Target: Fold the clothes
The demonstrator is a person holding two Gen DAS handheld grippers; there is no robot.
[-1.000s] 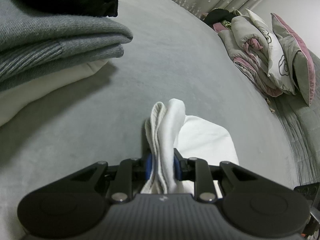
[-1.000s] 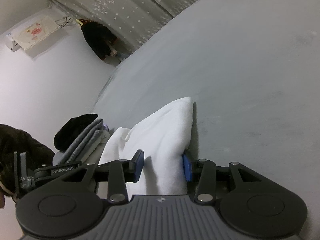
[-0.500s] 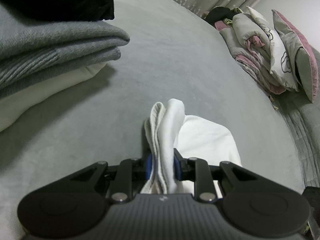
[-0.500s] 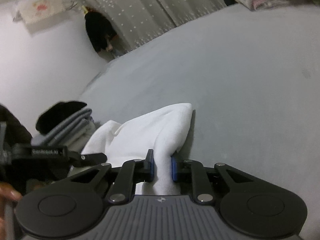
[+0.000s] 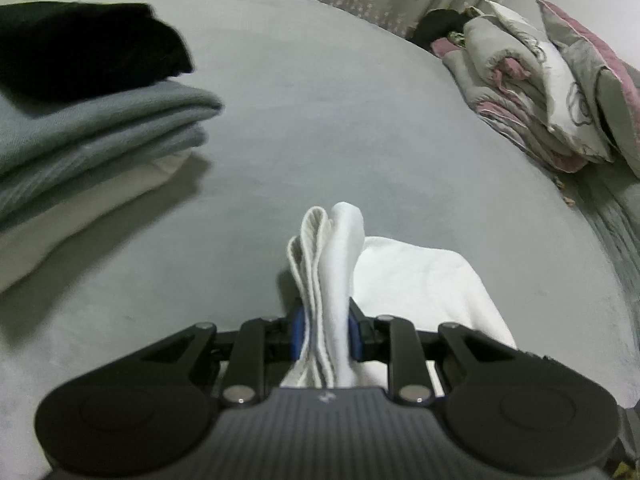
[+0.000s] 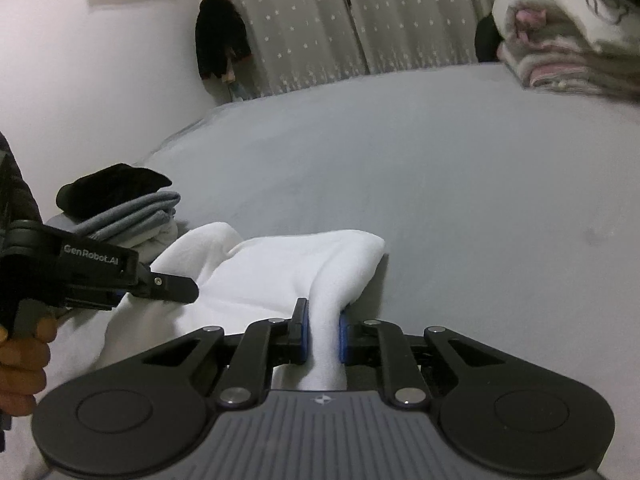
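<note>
A white garment lies on the grey bed. My left gripper is shut on a bunched, layered edge of it, which sticks up between the blue pads. In the right wrist view the same garment spreads leftward, and my right gripper has a thick fold between its pads, the jaws still closing and pressing on it. The left gripper shows at the left of that view, held by a person's hand.
A stack of folded clothes, black over grey over white, sits at the left on the bed; it also shows as a stack behind the left gripper. Rolled quilts and pillows pile at the far right. Curtains back the bed.
The right gripper has shut from wide open onto the white fold and rolled level. Both grippers have lifted a little, with the left one's grip unchanged.
</note>
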